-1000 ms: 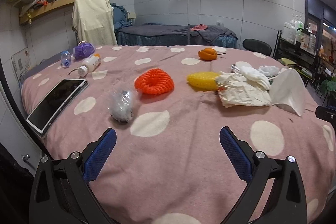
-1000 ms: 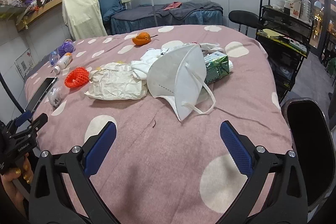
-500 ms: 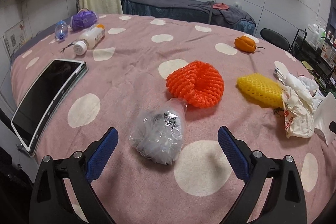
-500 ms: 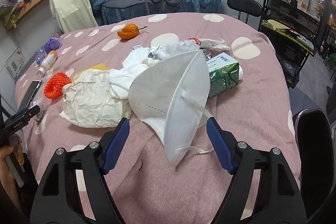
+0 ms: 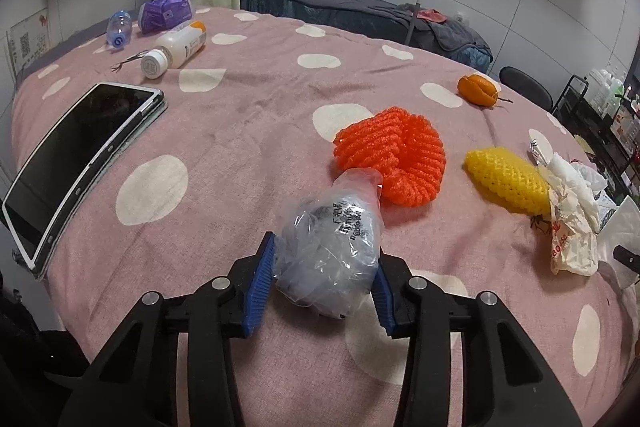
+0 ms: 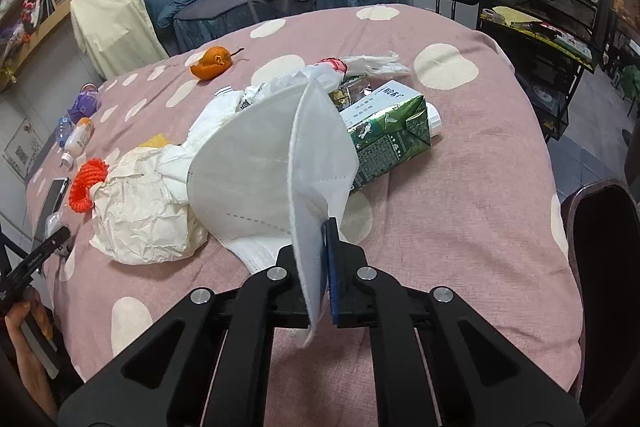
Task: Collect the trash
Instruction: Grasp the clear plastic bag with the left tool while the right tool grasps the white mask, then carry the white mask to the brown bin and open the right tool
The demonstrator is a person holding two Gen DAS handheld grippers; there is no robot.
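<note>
Two grips just made: left gripper (image 5: 322, 277) has closed its jaws on the crumpled clear plastic bag (image 5: 330, 247) lying on the pink spotted bedspread (image 5: 240, 131); right gripper (image 6: 324, 267) has pinched the white face mask (image 6: 272, 167) by its folded edge. Both pieces look ready to lift. Both grippers angle downward, mask standing upright beside the green carton (image 6: 392, 139).
</note>
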